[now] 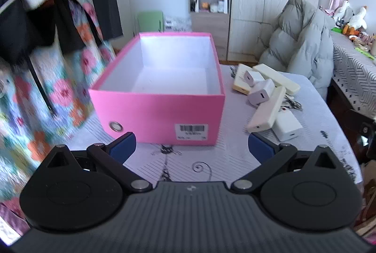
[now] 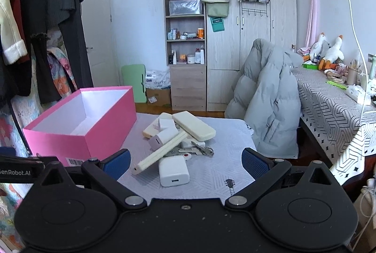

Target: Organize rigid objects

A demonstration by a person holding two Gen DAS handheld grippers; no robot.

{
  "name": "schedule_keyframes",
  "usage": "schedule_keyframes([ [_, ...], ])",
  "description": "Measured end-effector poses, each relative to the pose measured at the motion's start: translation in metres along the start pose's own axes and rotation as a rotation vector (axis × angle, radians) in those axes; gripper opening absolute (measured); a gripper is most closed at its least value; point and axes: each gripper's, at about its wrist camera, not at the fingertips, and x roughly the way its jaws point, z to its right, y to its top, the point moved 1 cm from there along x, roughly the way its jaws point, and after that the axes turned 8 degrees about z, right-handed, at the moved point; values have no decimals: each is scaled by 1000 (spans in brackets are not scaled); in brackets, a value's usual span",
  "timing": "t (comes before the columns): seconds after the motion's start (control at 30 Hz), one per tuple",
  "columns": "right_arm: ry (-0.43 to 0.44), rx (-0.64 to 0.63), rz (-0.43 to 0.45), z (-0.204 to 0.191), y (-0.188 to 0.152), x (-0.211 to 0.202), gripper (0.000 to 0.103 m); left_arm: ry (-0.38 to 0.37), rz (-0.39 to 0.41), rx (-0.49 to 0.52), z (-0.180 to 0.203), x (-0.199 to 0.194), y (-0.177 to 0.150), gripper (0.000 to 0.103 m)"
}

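While both tools are hanging short of the pile, nothing is being held yet, so the risks below are judgements about the first pick.

Left tool: its blue pads are standing wide apart and empty, facing the short labelled end of the pink box.

Right tool: it is likewise spread wide and gripping nothing, aiming at the pile, with the nearest white charger lying between and just ahead of its pads.

Where the things are lying: chargers and cream power banks are heaped on the table to the right of the box, touching and overlapping; a bunch of keys is poking out from under them.

Box: it is sitting open and looking empty, long axis running away from the left camera.

Long slim bank: its long axis is running diagonally, near end pointing toward the right tool's left pad, far end propped on the pile, so it is tilting.

Upper bank: it is resting across the top, pointing from back-left to front-right.

Risk, toppling: pulling a lower piece is likely to be dragging the propped banks off.

Risk, slipping: the smooth rounded casings could be squirting from the pads if pinched along the long axis rather than across it.

Risk, snagging: the keys could be coming along with a charger.
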Motion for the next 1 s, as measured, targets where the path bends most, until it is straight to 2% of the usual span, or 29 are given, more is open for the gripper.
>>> schedule_keyframes([
  [0.1, 25, 21, 59, 2, -4, 2, 102, -7, -2, -30, -4, 4, 6, 103],
  [0.23, 45, -1, 80, 1, 6, 12, 102, 1, 17, -21, -13, 4, 23, 103],
  [0.3, 75, 3, 86, 2, 16, 18, 102, -13, 59, -32, -25, 1, 36, 103],
  [0.4, 132, 39, 55, 4, 28, 34, 102, -1, 149, 43, -41, -1, 52, 103],
  [0.47, 144, 56, 7, 3, 29, 51, 102, 30, 164, 92, -50, 4, 61, 103],
  [0.67, 180, 76, -157, -12, 8, 107, 102, 29, 92, 27, -90, 42, 82, 100],
  [0.77, 152, 75, -198, -18, 0, 127, 102, 26, 59, 17, -106, 63, 85, 99],
  [0.87, 96, 20, -215, -25, -5, 141, 101, 20, 19, 1, -122, 83, 87, 95],
  [1.0, 95, 3, -263, -26, -7, 161, 97, 44, -29, -15, -139, 116, 90, 95],
])
